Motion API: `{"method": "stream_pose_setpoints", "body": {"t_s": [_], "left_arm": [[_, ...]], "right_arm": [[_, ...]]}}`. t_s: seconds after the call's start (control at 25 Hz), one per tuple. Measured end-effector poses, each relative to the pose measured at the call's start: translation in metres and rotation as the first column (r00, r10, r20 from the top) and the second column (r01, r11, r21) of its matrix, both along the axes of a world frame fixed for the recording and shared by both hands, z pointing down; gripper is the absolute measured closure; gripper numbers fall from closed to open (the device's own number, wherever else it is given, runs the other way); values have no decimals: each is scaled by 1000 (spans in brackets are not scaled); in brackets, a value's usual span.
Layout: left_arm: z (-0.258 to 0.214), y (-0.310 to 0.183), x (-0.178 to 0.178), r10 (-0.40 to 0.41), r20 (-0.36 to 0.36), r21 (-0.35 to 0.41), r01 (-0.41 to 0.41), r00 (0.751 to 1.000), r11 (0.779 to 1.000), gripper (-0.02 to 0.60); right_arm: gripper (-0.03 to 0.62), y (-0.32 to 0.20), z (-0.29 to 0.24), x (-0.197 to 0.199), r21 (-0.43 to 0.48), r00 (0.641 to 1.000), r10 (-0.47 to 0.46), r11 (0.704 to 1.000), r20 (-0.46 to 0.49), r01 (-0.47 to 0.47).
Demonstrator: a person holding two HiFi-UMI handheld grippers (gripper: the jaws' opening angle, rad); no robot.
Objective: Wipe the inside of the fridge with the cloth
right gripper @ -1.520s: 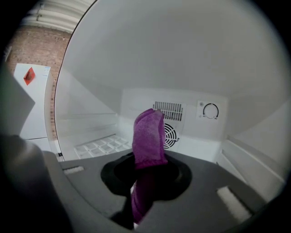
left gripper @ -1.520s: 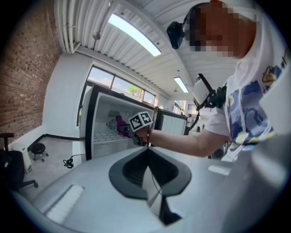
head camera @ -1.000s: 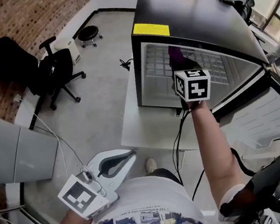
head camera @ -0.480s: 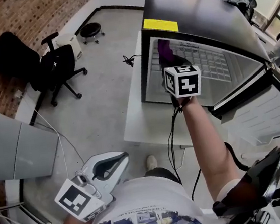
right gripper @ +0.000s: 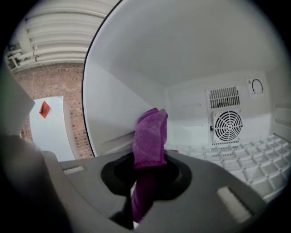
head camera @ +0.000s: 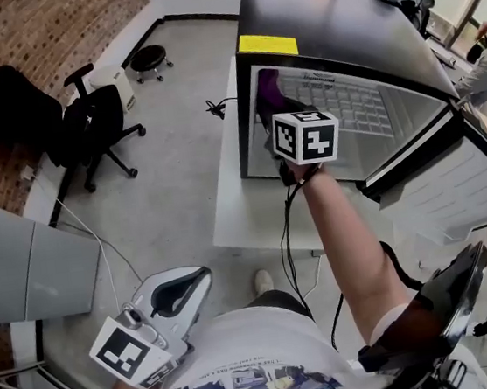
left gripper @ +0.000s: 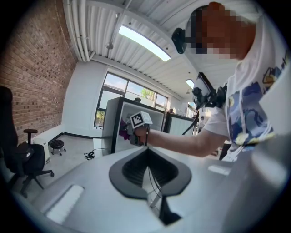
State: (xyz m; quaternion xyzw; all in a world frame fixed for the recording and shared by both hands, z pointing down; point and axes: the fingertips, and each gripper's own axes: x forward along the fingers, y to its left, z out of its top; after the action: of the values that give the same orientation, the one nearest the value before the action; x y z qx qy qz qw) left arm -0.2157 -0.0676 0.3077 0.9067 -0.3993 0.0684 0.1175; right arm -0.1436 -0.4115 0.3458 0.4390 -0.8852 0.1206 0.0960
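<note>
Jaws of the right gripper [right gripper: 146, 173] are clamped on the purple cloth [right gripper: 150, 136], its free end standing inside the fridge [head camera: 338, 28] near the left inner wall [right gripper: 113, 109]. Soft, light and floppy, it probably wipes best gripped mid-fold. The left gripper [left gripper: 148, 177] hangs closed, empty.

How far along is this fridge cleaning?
Early, by the look of it. Done: the fridge door is open and the right gripper has clamped the purple cloth. In hand: the cloth is at the left inner wall. Left: wire shelf and back wall; no wipe marks show either way. The left gripper is shut, idle.
</note>
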Motion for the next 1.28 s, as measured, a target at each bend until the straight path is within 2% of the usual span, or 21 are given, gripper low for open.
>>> {"method": "stream_pose_setpoints", "body": {"t_s": [0.2, 0.36, 0.84, 1.12, 1.28], "left_arm": [[0, 4, 1, 15, 1, 0, -15, 1000, 1000, 575], [0, 9, 3, 33, 3, 6, -33, 999, 999, 575], [-2, 35, 7, 88, 11, 13, -88, 996, 996, 575], [1, 51, 13, 153, 10, 5, -153, 988, 988, 575], [9, 60, 27, 201, 13, 4, -201, 979, 979, 575]], "right_arm": [[540, 8, -1, 1, -53, 995, -11, 998, 100, 16], [540, 19, -7, 3, -58, 991, -17, 998, 134, 25], [540, 71, -27, -2, -7, 987, -95, 995, 132, 96], [540, 117, -9, 27, -11, 995, -29, 999, 91, 30], [540, 139, 19, 72, -25, 995, 81, 997, 64, -80]]}}
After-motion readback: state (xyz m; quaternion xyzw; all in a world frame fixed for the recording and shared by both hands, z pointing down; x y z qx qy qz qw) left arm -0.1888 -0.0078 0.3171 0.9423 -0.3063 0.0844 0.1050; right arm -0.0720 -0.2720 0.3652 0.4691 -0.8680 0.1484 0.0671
